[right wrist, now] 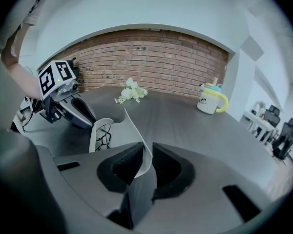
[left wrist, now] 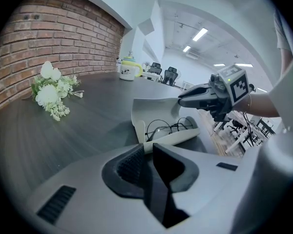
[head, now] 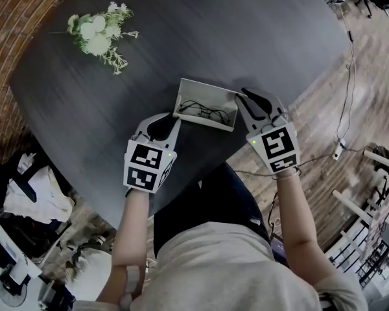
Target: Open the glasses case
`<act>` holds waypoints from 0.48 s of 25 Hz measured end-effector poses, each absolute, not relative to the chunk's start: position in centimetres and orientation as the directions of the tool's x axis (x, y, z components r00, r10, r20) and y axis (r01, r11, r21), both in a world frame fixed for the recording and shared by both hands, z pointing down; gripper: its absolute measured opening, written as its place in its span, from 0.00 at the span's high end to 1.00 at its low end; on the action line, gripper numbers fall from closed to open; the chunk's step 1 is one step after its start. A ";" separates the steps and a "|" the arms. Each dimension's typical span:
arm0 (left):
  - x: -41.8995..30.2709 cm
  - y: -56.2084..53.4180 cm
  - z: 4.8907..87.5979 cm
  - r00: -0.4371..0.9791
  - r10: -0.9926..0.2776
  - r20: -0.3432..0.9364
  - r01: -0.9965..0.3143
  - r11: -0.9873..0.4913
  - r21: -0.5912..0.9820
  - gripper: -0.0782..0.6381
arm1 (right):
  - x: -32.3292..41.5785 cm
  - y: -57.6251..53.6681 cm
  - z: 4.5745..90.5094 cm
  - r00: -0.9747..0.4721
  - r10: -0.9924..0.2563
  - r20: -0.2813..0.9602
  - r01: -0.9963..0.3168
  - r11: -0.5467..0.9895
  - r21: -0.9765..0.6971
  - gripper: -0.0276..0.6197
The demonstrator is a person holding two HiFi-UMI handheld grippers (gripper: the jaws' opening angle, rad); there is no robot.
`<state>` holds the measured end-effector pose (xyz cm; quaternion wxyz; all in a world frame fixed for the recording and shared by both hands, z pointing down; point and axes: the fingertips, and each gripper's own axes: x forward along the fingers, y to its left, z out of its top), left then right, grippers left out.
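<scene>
the dark grey wood-grain table (head: 259, 37) holds the pale grey flip-lid glasses case (head: 207, 91) near its front edge, lid raised. the left gripper (left wrist: 147, 152) is clamped on the rim of the case's base, pinning it. the right gripper (right wrist: 145, 161) is pinched on the thin lid flap. black wire-frame glasses (head: 204, 112) lie inside. the opening looks nearly done; next the right hand likely folds the lid fully back and lets go.
</scene>
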<state>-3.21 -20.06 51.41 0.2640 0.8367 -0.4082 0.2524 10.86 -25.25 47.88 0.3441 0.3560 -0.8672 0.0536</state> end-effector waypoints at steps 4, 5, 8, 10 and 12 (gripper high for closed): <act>-3.3 -20.1 51.5 0.530 -0.551 0.645 -0.822 -0.519 0.233 0.79 | 11.1 -26.3 48.4 -0.499 -0.586 0.638 -0.678 0.723 0.134 0.84; -3.2 -20.2 51.5 0.530 -0.552 0.644 -0.823 -0.518 0.233 0.79 | 11.2 -26.5 48.5 -0.497 -0.588 0.638 -0.683 0.719 0.129 0.84; -3.2 -20.4 51.5 0.529 -0.556 0.641 -0.825 -0.515 0.234 0.79 | 11.4 -27.0 48.8 -0.496 -0.589 0.638 -0.696 0.709 0.114 0.83; -3.2 -20.4 51.4 0.526 -0.559 0.641 -0.827 -0.511 0.234 0.79 | 11.4 -27.2 49.0 -0.496 -0.588 0.639 -0.700 0.706 0.106 0.83; -3.2 -20.5 51.5 0.523 -0.562 0.641 -0.830 -0.507 0.233 0.79 | 11.5 -27.3 49.1 -0.495 -0.586 0.641 -0.703 0.704 0.100 0.82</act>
